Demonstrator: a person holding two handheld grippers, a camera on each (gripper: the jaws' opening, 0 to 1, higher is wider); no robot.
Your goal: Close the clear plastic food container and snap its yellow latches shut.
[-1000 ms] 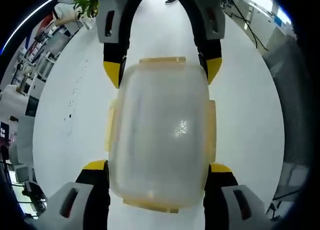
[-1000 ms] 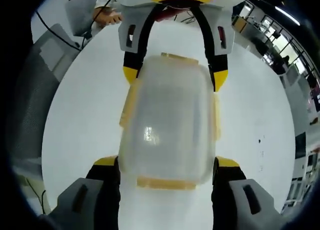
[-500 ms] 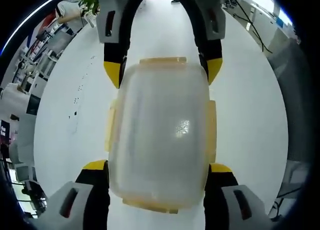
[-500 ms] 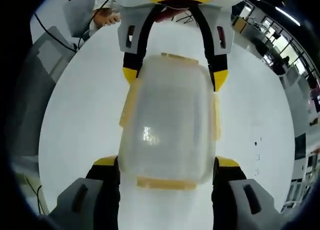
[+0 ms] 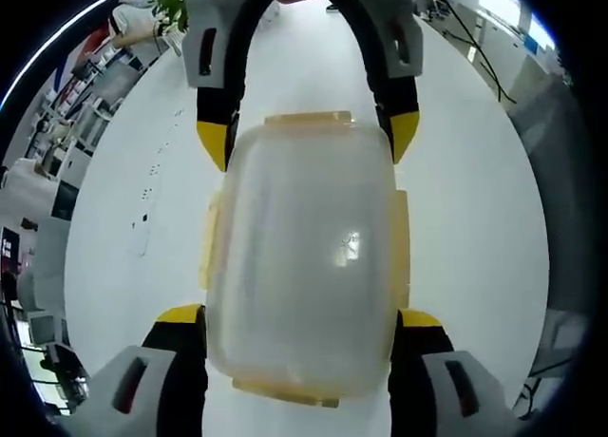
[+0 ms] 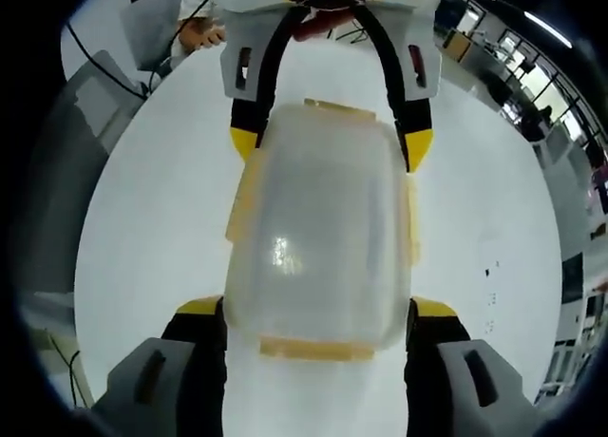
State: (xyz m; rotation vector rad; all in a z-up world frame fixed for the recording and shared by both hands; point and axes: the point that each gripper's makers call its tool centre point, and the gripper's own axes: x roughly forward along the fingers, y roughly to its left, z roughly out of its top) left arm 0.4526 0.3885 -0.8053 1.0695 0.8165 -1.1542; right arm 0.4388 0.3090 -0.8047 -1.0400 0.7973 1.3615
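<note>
The clear plastic food container (image 5: 302,256) has its lid on and is held over the white table (image 5: 475,228). Pale yellow latches lie along its edges, one on the left side (image 5: 208,242) and one at the far end (image 5: 309,118). My left gripper (image 5: 299,321) is shut on the container's near end. My right gripper (image 5: 309,138) comes in from the top and clamps the far end. In the right gripper view the same container (image 6: 318,228) sits between my right gripper's (image 6: 318,309) jaws, with my left gripper (image 6: 330,142) on the opposite end. Whether the latches are snapped is unclear.
The white table (image 6: 152,218) is round and spreads to both sides of the container. A person's hand (image 6: 201,33) rests at its far edge. A green plant (image 5: 168,0) and a black cable (image 5: 467,47) lie beyond the table, with office furniture all around.
Both grippers keep their hold on the container. The table and background have slid slightly behind it, so the grippers and the container have moved together a little.
</note>
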